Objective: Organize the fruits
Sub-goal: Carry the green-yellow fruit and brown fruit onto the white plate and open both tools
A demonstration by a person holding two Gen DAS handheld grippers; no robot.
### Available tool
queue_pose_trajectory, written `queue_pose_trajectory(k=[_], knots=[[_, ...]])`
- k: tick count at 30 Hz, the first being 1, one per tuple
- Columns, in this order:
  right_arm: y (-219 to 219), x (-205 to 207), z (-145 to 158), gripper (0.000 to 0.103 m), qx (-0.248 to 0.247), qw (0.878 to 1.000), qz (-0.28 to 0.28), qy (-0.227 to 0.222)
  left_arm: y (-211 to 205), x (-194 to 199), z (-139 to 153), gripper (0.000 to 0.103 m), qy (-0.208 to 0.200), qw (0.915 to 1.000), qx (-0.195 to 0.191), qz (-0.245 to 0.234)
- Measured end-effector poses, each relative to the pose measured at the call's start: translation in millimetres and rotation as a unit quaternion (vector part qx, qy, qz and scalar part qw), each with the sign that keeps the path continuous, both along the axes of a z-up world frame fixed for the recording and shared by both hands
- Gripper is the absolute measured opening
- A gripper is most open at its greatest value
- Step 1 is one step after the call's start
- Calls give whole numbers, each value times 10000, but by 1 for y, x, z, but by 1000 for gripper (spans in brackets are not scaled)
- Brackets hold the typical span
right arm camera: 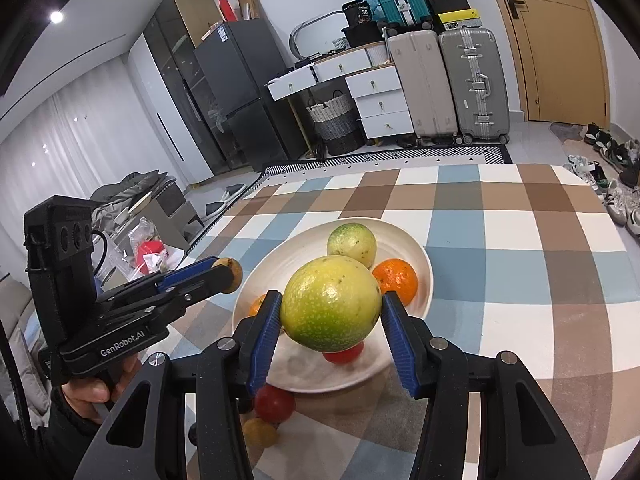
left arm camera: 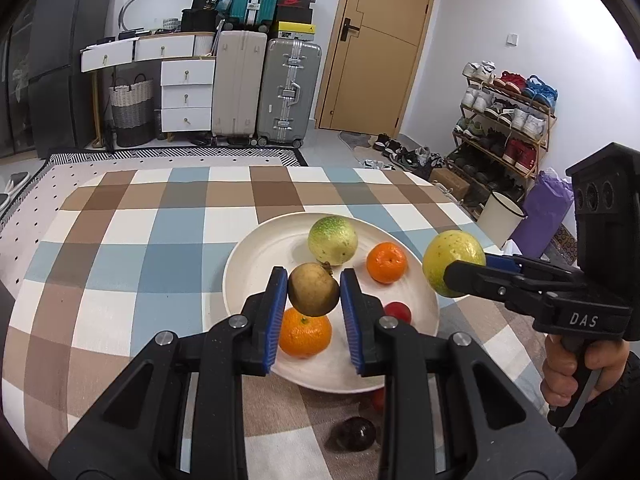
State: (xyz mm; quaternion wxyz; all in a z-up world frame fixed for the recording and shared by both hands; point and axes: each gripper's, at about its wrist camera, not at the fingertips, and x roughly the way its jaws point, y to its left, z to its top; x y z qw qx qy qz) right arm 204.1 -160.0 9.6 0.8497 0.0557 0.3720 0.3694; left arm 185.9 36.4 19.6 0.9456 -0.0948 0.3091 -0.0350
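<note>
My left gripper (left arm camera: pixel 314 292) is shut on a small brown fruit (left arm camera: pixel 313 290) and holds it above the near side of a white plate (left arm camera: pixel 276 240). My right gripper (right arm camera: pixel 330 318) is shut on a large yellow-green fruit (right arm camera: pixel 331 304) above the plate (right arm camera: pixel 416 256); it shows at the plate's right edge in the left wrist view (left arm camera: pixel 452 260). On the plate lie a green-yellow fruit (left arm camera: pixel 332 240), two oranges (left arm camera: pixel 387 262) (left arm camera: pixel 306 334) and a small red fruit (left arm camera: pixel 398 312).
On the checked tablecloth near the plate's front rim lie a red fruit (right arm camera: pixel 274 402), a small yellow fruit (right arm camera: pixel 260 432) and a dark round fruit (left arm camera: pixel 356 434). Suitcases (left arm camera: pixel 288 92), drawers and a shoe rack (left arm camera: pixel 504 120) stand beyond the table.
</note>
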Motion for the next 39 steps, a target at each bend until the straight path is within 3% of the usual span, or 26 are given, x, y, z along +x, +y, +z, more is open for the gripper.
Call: queue_pose_trajectory(k=[17,31,36,38,39], knots=[[37,29,-23,51,-291,9993,108,206,11,43,-27,24,218,9996,156,126],[56,41,-43,51,-653,9975,159,239,15,55,-42,24,408,9989,175,169],[52,37,-34,51,-587,9982,84,18,14,53,-38,25,364,9988,252,221],[49,36,-32,55,-617,9981,24,-37,15,51,-37,30,422,9986,227,222],[47,34,-31,57,-637,9980,-15,-45,16,51,-37,43,476,9983,230,244]])
